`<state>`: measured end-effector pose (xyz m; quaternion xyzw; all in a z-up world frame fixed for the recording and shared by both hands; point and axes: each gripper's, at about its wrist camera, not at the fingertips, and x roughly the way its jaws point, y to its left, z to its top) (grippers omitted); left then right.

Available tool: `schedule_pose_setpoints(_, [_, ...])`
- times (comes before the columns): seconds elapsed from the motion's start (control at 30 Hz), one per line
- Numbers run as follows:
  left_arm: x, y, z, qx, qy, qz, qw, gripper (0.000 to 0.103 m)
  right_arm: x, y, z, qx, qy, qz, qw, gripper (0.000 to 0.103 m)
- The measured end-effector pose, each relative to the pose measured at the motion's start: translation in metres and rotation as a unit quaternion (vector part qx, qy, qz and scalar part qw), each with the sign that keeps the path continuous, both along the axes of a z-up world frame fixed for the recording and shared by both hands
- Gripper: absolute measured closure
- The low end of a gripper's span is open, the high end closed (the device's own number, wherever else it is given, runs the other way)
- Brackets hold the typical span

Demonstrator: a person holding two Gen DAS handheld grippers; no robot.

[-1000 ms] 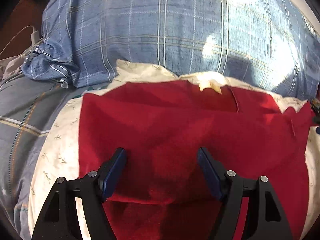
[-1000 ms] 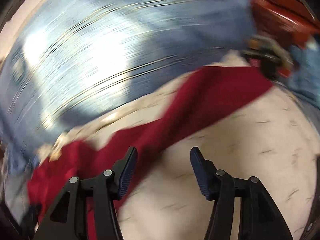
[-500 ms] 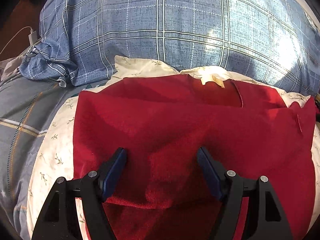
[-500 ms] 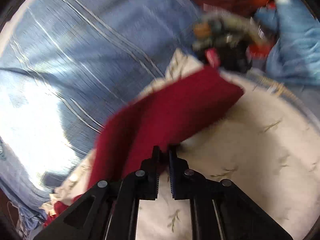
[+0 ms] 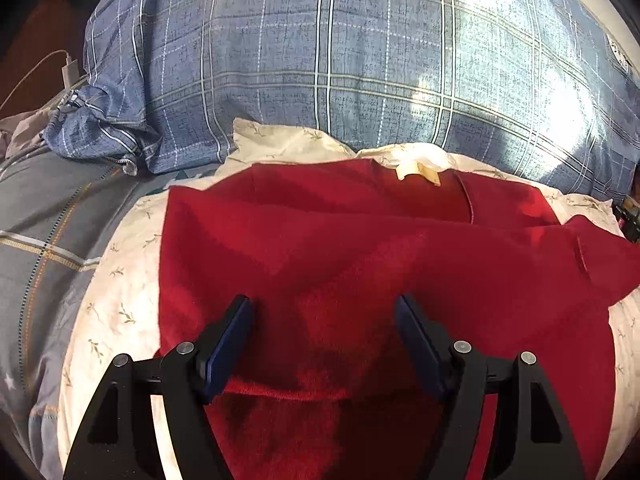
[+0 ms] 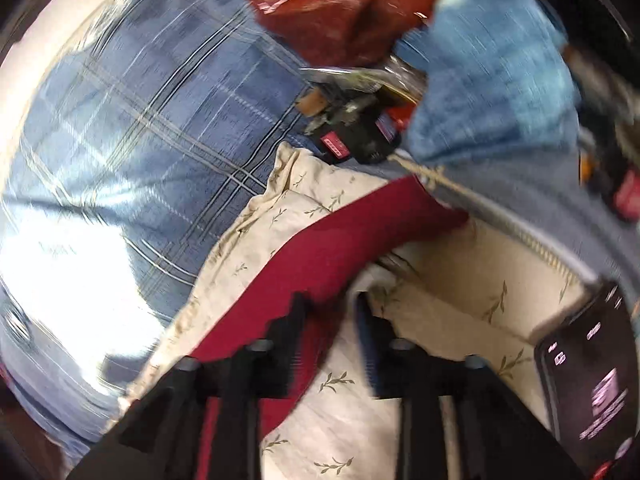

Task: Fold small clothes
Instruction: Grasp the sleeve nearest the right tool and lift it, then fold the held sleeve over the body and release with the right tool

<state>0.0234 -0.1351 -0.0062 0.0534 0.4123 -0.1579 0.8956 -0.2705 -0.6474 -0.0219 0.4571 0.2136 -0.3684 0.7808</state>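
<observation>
A red garment (image 5: 360,264) lies spread on a cream leaf-print pillow (image 5: 120,312) mid-fold, the left hand-held gripper (image 5: 324,344) parted above its near hem, the right hand-held gripper (image 6: 332,320) opening beside its edge; regrasping that edge likely comes next.

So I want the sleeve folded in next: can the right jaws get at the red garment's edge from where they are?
Probably yes: the right gripper is opening right at the red garment, with nothing between them.
</observation>
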Motion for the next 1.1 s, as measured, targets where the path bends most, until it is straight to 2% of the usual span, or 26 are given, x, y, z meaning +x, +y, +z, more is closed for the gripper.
schedule_pose_setpoints(0.03, [-0.001,0.001,0.002,0.000,-0.002,0.001,1.0000,0.030,-0.002,0.000,-0.001,0.005,-0.004,-0.005,1.000,0.055])
schedule_pose_setpoints(0.13, [-0.003,0.002,0.010,-0.002,-0.007,0.002,1.0000,0.030,-0.006,-0.004,-0.003,0.013,-0.027,-0.017,0.999,0.055])
schedule_pose_setpoints(0.27, [-0.007,-0.003,0.015,0.006,-0.014,0.000,0.9999,0.030,0.002,-0.010,-0.004,0.012,-0.070,-0.002,0.998,0.054])
schedule_pose_setpoints(0.33, [-0.008,-0.006,0.016,0.009,-0.013,-0.002,0.9999,0.030,0.010,-0.012,-0.003,-0.003,-0.063,-0.003,0.998,0.056])
schedule_pose_setpoints(0.37, [-0.008,-0.008,0.017,0.009,-0.012,-0.003,0.9999,0.030,0.014,-0.015,-0.003,-0.010,-0.056,0.001,0.998,0.059])
schedule_pose_setpoints(0.4, [-0.009,-0.009,0.017,0.008,-0.010,-0.004,0.9999,0.030,0.019,-0.017,-0.004,-0.017,-0.053,0.011,0.998,0.076])
schedule_pose_setpoints(0.43, [-0.009,-0.010,0.018,0.007,-0.009,-0.005,0.9999,0.030,0.022,-0.017,-0.003,-0.024,-0.050,0.015,0.998,0.098])
schedule_pose_setpoints(0.5, [-0.010,-0.012,0.019,0.005,-0.006,-0.007,0.9999,0.030,0.022,-0.012,0.002,-0.037,-0.055,0.023,0.998,0.097])
schedule_pose_setpoints(0.6, [-0.009,-0.009,0.021,-0.003,-0.003,-0.005,1.0000,0.030,0.022,0.008,0.032,-0.067,-0.103,0.069,0.990,0.097])
schedule_pose_setpoints(0.73, [-0.003,0.000,0.028,-0.018,-0.004,0.008,0.9998,0.030,0.045,0.079,0.092,-0.146,-0.135,0.188,0.962,0.097])
schedule_pose_setpoints(0.77, [-0.001,0.004,0.030,-0.024,-0.005,0.013,0.9996,0.030,0.063,0.112,0.106,-0.164,-0.136,0.240,0.947,0.097])
schedule_pose_setpoints(0.8, [0.001,0.008,0.033,-0.030,-0.006,0.019,0.9993,0.030,0.073,0.129,0.111,-0.171,-0.135,0.267,0.939,0.097])
schedule_pose_setpoints(0.87, [0.004,0.017,0.038,-0.041,-0.010,0.031,0.9986,0.030,0.109,0.186,0.116,-0.179,-0.127,0.351,0.910,0.097])
schedule_pose_setpoints(0.9, [0.005,0.023,0.040,-0.047,-0.013,0.038,0.9981,0.030,0.124,0.209,0.113,-0.178,-0.123,0.380,0.899,0.097])
schedule_pose_setpoints(0.93, [0.005,0.025,0.040,-0.050,-0.013,0.042,0.9978,0.030,0.148,0.242,0.103,-0.176,-0.108,0.422,0.883,0.097])
schedule_pose_setpoints(1.0, [0.008,0.034,0.039,-0.058,-0.011,0.051,0.9969,0.030,0.174,0.282,0.080,-0.179,-0.078,0.461,0.866,0.097])
schedule_pose_setpoints(1.1, [0.009,0.041,0.031,-0.061,0.001,0.057,0.9965,0.030,0.217,0.330,0.019,-0.145,-0.008,0.523,0.840,0.092])
